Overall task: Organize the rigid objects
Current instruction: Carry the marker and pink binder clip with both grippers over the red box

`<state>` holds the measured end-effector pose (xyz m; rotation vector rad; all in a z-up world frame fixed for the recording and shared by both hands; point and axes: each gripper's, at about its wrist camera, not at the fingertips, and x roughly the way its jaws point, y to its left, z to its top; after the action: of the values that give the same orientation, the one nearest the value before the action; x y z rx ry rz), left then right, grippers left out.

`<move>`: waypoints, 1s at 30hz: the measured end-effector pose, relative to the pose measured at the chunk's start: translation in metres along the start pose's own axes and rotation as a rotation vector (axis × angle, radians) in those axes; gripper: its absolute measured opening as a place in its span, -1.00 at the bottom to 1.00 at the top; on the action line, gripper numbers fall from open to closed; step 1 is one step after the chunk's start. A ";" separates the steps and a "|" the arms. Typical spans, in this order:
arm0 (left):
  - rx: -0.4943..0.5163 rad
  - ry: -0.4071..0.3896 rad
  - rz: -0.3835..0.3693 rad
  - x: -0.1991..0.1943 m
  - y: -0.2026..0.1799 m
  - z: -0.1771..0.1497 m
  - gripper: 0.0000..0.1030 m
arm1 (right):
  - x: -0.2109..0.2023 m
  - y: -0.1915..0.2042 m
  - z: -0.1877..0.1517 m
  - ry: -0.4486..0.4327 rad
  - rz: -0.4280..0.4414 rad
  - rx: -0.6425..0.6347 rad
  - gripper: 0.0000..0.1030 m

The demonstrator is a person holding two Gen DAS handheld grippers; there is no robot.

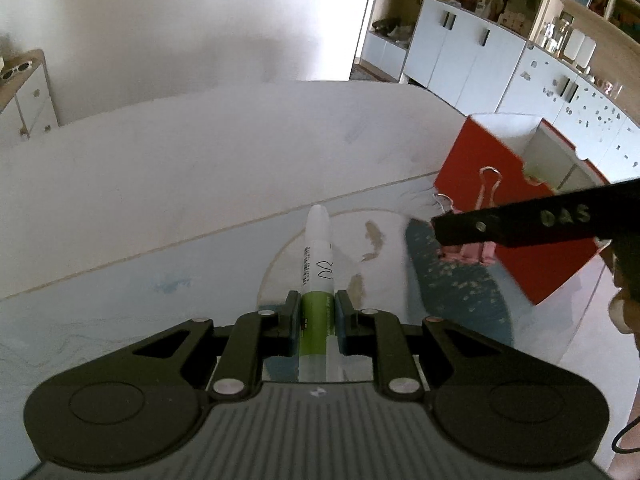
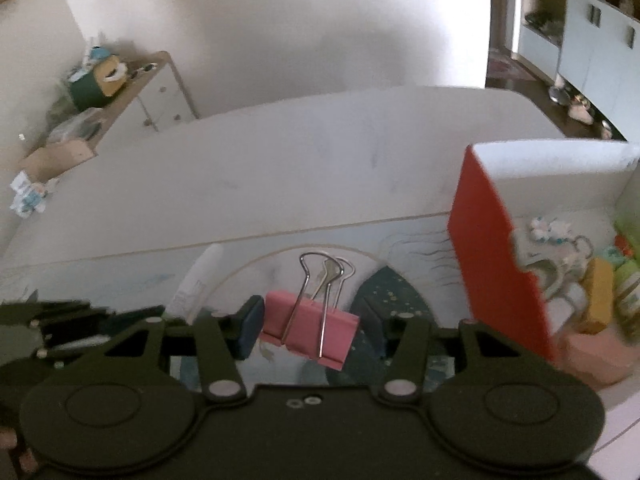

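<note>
We hold a pink clip (image 2: 310, 326) between the right gripper (image 2: 310, 330) jaws, half open and clamped on its sides; the red box (image 2: 496, 264) stands at two o'clock, nearest this hand; the left gripper (image 1: 318, 316) pinches a marker (image 1: 318, 256) pointing to twelve.

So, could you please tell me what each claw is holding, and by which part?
The left claw grips the white marker at its green band. The right claw holds the pink binder clip by the sides of its body.

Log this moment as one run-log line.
left gripper: shut on marker | right gripper: shut on pink binder clip | red box: right of clip
</note>
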<state>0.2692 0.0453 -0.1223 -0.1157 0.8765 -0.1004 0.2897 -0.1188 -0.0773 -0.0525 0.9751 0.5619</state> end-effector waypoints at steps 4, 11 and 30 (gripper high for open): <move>0.021 -0.016 -0.002 -0.014 -0.022 0.011 -0.67 | -0.028 -0.017 0.002 -0.030 0.021 -0.015 0.01; 0.073 -0.063 -0.007 -0.032 -0.077 0.034 -0.67 | -0.069 -0.064 0.006 -0.095 0.034 -0.009 0.01; 0.171 -0.074 -0.056 0.026 -0.235 0.099 -0.67 | -0.107 -0.225 -0.001 -0.146 -0.068 0.018 0.01</move>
<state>0.3527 -0.1844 -0.0460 0.0154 0.7881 -0.2218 0.3498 -0.3578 -0.0387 -0.0282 0.8331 0.4881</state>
